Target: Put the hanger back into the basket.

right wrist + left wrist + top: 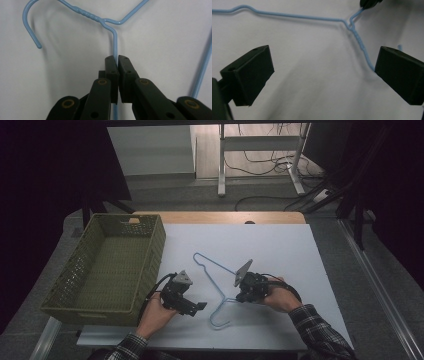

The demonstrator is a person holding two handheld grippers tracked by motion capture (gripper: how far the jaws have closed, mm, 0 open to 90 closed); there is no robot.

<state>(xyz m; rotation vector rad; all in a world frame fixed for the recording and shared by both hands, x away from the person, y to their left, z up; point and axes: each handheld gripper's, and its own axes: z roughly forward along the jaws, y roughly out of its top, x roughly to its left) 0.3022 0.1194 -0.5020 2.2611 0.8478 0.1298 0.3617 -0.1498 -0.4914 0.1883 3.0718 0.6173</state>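
Right gripper: fingers pressed together, pinching one shoulder wire of the blue wire hanger just below its twisted neck.

Hanger lies flat on the white desk, hook curling off beyond the fingers.

Likely light, springy, thin and slick; a pinch near the neck should keep it from swinging.

Left gripper: fingers spread wide, holding nothing, the hook's stem just at one fingertip.

Farther off, the green basket.
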